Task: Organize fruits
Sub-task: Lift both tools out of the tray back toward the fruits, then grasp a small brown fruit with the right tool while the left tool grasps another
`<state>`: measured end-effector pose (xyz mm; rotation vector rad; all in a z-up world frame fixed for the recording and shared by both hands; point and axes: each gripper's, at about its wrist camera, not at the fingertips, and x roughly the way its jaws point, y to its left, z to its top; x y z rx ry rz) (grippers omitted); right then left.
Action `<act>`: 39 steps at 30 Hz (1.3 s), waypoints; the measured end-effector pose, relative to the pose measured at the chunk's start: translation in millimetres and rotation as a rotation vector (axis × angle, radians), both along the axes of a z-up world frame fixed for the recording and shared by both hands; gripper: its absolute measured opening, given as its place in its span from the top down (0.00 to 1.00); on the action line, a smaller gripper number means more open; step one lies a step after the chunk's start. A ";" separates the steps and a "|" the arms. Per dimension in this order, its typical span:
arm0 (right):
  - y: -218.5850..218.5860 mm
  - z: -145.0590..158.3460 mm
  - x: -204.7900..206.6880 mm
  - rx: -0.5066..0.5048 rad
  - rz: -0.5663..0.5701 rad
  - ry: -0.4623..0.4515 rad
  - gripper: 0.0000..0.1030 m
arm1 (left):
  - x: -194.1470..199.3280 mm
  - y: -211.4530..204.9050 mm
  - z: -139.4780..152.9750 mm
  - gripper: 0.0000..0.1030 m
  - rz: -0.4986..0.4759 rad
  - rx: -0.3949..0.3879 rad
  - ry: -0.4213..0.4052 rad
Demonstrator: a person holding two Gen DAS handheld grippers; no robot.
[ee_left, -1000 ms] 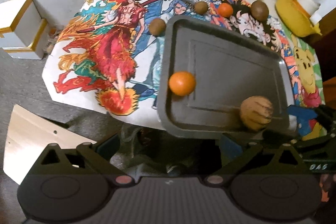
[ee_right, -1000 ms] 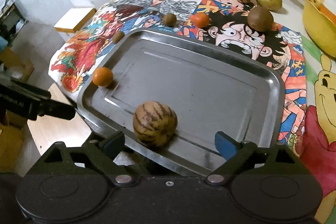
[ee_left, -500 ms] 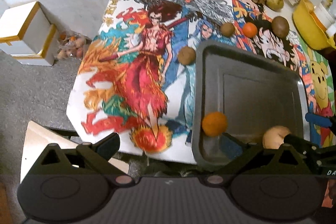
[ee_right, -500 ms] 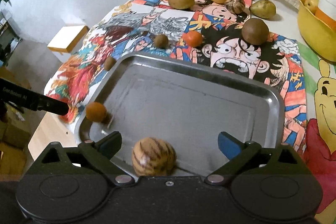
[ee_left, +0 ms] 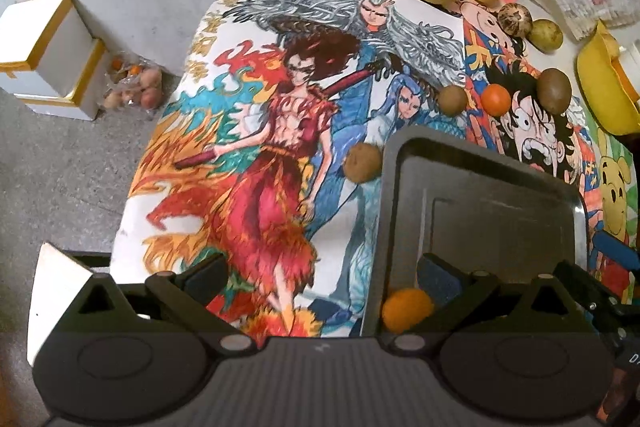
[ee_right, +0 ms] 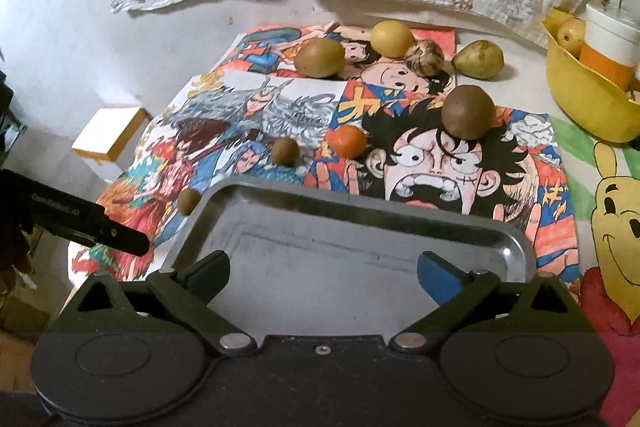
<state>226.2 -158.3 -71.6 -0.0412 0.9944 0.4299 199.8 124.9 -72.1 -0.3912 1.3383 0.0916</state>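
A grey metal tray (ee_left: 480, 195) lies on the cartoon-print cloth. One orange fruit (ee_left: 406, 309) sits in its near left corner, partly behind my left gripper's right finger. My left gripper (ee_left: 322, 275) is open over the cloth, straddling the tray's left rim. My right gripper (ee_right: 324, 267) stands wide open above the tray (ee_right: 360, 223), with only bare tray floor between its fingers. Beyond the tray lie a small brown fruit (ee_right: 188, 201), another brown fruit (ee_right: 285, 150), an orange one (ee_right: 347, 141) and a big brown one (ee_right: 467, 111). No striped fruit shows in the tray.
Along the cloth's far edge lie a green fruit (ee_right: 320, 58), a yellow one (ee_right: 391, 38), a striped one (ee_right: 424, 57) and a pear (ee_right: 478, 59). A yellow bowl (ee_right: 588, 107) with a cup stands at the right. White boxes (ee_left: 48, 55) and a fruit bag (ee_left: 132, 87) are on the floor.
My left gripper has moved left, off the tray's middle to its left rim. The right gripper has drawn back and tilted up, and the striped fruit in the tray has dropped out of view beneath it.
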 end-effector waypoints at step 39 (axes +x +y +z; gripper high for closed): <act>74.6 -39.7 117.6 0.080 0.007 0.183 0.27 | 48.3 -2.5 -5.5 0.31 -0.415 0.011 -0.209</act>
